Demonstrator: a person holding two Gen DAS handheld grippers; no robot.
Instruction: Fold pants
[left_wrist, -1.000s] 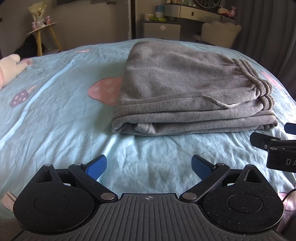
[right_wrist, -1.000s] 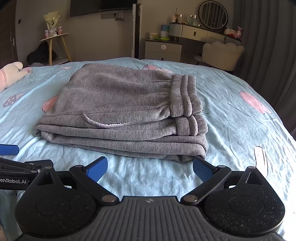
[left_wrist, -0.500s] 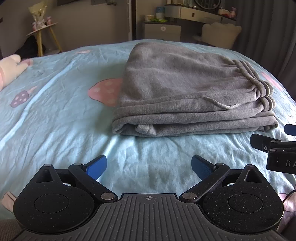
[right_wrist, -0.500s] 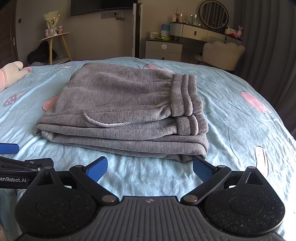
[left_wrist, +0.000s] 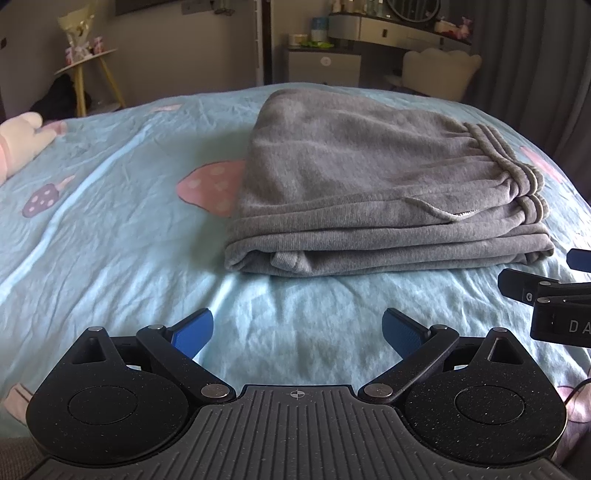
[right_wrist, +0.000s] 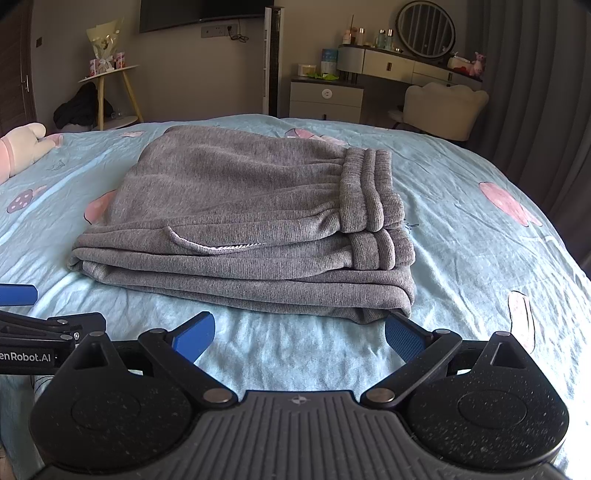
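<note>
Grey sweatpants (left_wrist: 369, 184) lie folded in a flat stack on the light blue bed sheet (left_wrist: 110, 240), waistband to the right; they also show in the right wrist view (right_wrist: 240, 221). My left gripper (left_wrist: 297, 330) is open and empty, a short way in front of the stack's near left corner. My right gripper (right_wrist: 299, 338) is open and empty, just in front of the stack's near right corner. Each gripper shows at the edge of the other's view: the right one (left_wrist: 546, 295) and the left one (right_wrist: 33, 314).
A pink and white plush toy (right_wrist: 22, 147) lies at the bed's left edge. Behind the bed stand a small round side table (right_wrist: 107, 88), a white nightstand (right_wrist: 325, 98), a dressing table with a round mirror (right_wrist: 424, 48) and a cream chair (right_wrist: 443, 107).
Both grippers have drawn back very slightly and tilted; the pants sit a little lower in the left view. Both grippers stay open.
</note>
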